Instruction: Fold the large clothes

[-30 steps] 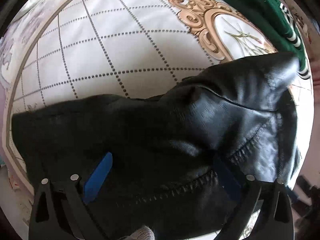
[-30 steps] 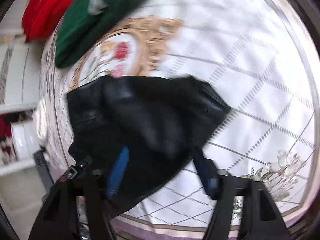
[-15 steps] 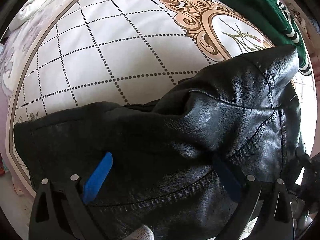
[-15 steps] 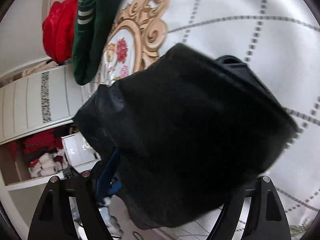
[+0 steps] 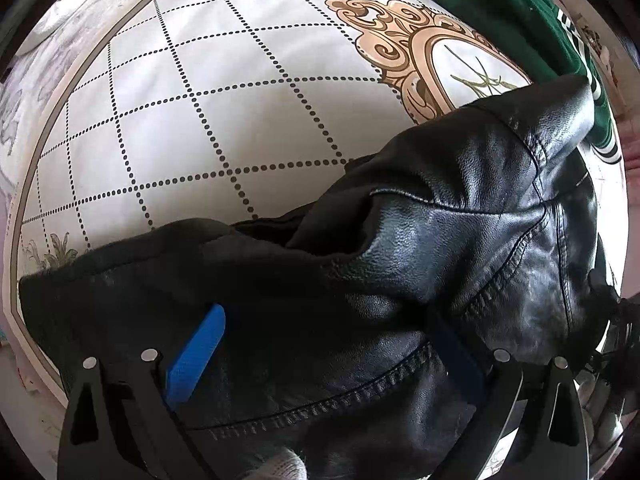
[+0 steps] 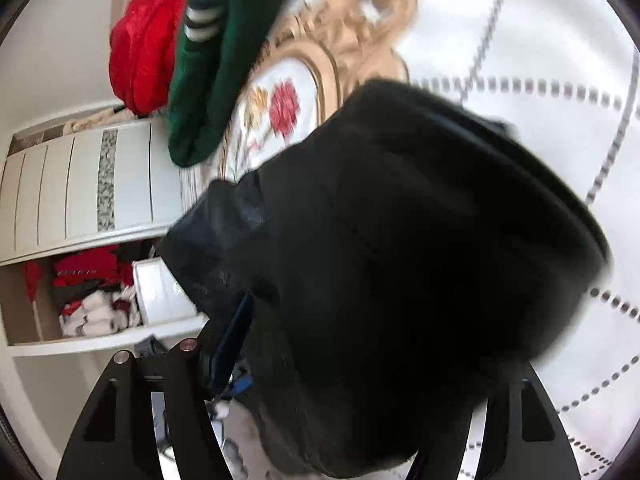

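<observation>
A folded black leather jacket [image 5: 420,272] lies on the white patterned bedspread [image 5: 224,112] and fills the lower half of the left wrist view. My left gripper [image 5: 324,344] stands wide open, its blue fingers [image 5: 196,356] spread on either side of the bundle. In the right wrist view the jacket [image 6: 400,260] bulks close to the camera, blurred. My right gripper [image 6: 360,352] looks open around it; one blue finger [image 6: 232,340] shows at the left, the other is hidden behind the leather.
A green sweater with white stripes [image 5: 520,12] lies at the far right of the bed, also seen in the right wrist view [image 6: 224,48]. A red garment [image 6: 140,64] lies beside it. A white wardrobe with shelves of clothes [image 6: 80,240] stands past the bed edge.
The right gripper has swung and closed in on the jacket, which now fills its view. The left view has shifted slightly; the jacket bundle sits a little lower and nearer.
</observation>
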{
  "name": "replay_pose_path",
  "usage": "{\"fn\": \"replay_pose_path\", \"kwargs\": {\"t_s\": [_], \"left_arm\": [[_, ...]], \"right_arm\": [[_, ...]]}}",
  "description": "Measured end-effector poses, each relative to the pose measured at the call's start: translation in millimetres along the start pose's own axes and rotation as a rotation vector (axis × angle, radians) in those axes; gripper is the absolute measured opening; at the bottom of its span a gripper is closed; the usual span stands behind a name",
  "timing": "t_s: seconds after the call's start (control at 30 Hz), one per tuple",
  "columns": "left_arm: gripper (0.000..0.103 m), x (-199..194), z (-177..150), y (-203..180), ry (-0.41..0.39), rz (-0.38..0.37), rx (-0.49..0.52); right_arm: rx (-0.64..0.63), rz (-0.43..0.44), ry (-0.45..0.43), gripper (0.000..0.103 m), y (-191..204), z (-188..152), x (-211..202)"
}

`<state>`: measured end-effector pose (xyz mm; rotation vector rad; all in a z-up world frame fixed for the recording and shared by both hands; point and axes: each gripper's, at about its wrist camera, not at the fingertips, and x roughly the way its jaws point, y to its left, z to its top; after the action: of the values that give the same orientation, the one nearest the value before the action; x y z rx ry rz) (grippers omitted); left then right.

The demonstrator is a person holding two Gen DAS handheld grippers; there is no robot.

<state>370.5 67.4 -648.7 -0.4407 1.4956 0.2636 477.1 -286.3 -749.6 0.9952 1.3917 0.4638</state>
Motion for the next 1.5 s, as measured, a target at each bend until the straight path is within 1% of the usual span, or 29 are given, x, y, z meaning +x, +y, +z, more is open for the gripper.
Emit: {"fn": "replay_pose_path", "kwargs": {"t_s": [0.07,0.13,0.17,0.23,0.27,0.3,0.33,0.37,0.4,0.43,0.57,0.67,0.73,0.87,0.93,1.0,1.03,1.1,1.17,1.2,1.23,1.27,1.3,1.33,1.37,1.4,1.43,1.47,1.5], "left_arm": [[0.103,-1.6,0.7,-0.1,0.001,-0.002,0.002],[0.103,-2.3,0.3,0.1,-0.001,-0.005,0.006],[0.103,-2.6,0.4,0.1,-0.002,-0.007,0.007],[0.103,-1.7,0.7,0.2,-0.007,-0.009,0.01],[0.103,-2.7,0.4,-0.1,-0.009,-0.011,0.01],[0.103,-2.4,0.3,0.1,-0.01,-0.011,0.009],[0.103,0.8,0.5,1.9,-0.022,-0.011,0.003],[0.103,3.7,1.8,5.1,-0.032,-0.01,-0.004],[0.103,5.2,3.5,8.0,-0.031,-0.015,-0.013],[0.103,7.3,5.6,9.9,-0.02,-0.028,-0.019],[0.103,9.9,5.5,9.2,-0.024,-0.035,-0.003],[0.103,10.6,7.1,4.5,-0.038,-0.066,0.01],[0.103,11.6,11.2,-4.7,-0.043,-0.084,0.026],[0.103,15.0,26.1,-38.9,-0.049,-0.176,0.089],[0.103,18.2,33.3,-63.5,-0.044,-0.23,0.142],[0.103,20.6,37.1,-83.1,-0.043,-0.263,0.184],[0.103,20.9,38.2,-89.5,-0.042,-0.28,0.196],[0.103,18.9,39.3,-91.8,-0.032,-0.296,0.193],[0.103,7.0,37.8,-75.4,-0.012,-0.261,0.152],[0.103,-6.5,32.9,-55.3,-0.021,-0.258,0.114],[0.103,-20.5,25.8,-33.1,-0.052,-0.251,0.074],[0.103,-29.3,18.4,-14.3,-0.078,-0.209,0.047],[0.103,-35.1,7.9,10.7,-0.101,-0.135,0.017],[0.103,-34.6,0.3,28.2,-0.106,-0.097,-0.01],[0.103,-27.0,-9.8,52.9,-0.088,-0.058,-0.06],[0.103,-14.8,-16.8,70.8,-0.051,-0.061,-0.099],[0.103,3.8,-24.6,88.8,0.005,-0.079,-0.145],[0.103,9.0,-28.0,95.4,-0.002,-0.101,-0.155],[0.103,8.5,-29.1,94.6,-0.02,-0.093,-0.135]], "right_arm": [[0.013,-0.013,-0.048,0.072,1.3,-2.7,-3.7],[0.01,-0.022,-0.069,0.072,1.2,-4.8,-4.3],[0.005,-0.027,-0.087,0.074,0.7,-7.5,-3.0],[-0.025,-0.021,-0.094,0.083,-0.1,-11.3,0.3],[-0.041,-0.006,-0.087,0.082,4.2,-11.8,4.2],[-0.038,0.018,-0.051,0.078,8.2,-11.1,12.1],[-0.033,0.045,-0.026,0.06,12.2,-10.0,16.8],[-0.035,0.047,-0.018,0.034,16.0,-9.2,20.3],[-0.042,0.058,-0.015,0.027,18.9,-9.9,22.2],[-0.041,0.085,-0.022,0.026,20.8,-11.2,21.1],[-0.08,0.055,-0.088,0.022,47.9,-25.9,2.6],[-0.135,0.044,-0.122,0.021,76.1,-40.7,-13.2],[-0.185,0.017,-0.148,0.021,96.4,-51.8,-25.7],[-0.205,-0.031,-0.222,0.021,117.9,-53.6,-56.1],[-0.22,-0.067,-0.273,0.021,125.1,-51.7,-75.8],[-0.26,-0.114,-0.318,0.021,137.4,-51.1,-93.2],[-0.281,-0.133,-0.327,0.021,142.4,-51.2,-98.8],[-0.329,-0.194,-0.355,0.021,156.8,-52.9,-107.3],[-0.366,-0.26,-0.372,0.02,172.0,-52.9,-106.7],[-0.369,-0.284,-0.379,0.02,175.3,-55.2,-109.2],[-0.372,-0.3,-0.382,0.02,174.3,-60.4,-113.6],[-0.382,-0.328,-0.387,0.02,176.1,-62.1,-115.7],[-0.384,-0.332,-0.379,0.02,175.9,-62.6,-116.6],[-0.384,-0.342,-0.379,0.02,175.8,-62.9,-117.4],[-0.388,-0.352,-0.379,0.02,177.8,-63.4,-115.9],[-0.403,-0.366,-0.381,0.02,179.4,-65.6,-115.8],[-0.415,-0.376,-0.383,0.02,186.0,-71.0,-108.9],[-0.442,-0.389,-0.385,0.02,191.9,-76.8,-106.2],[-0.473,-0.393,-0.383,0.02,198.2,-83.8,-102.5]]}}
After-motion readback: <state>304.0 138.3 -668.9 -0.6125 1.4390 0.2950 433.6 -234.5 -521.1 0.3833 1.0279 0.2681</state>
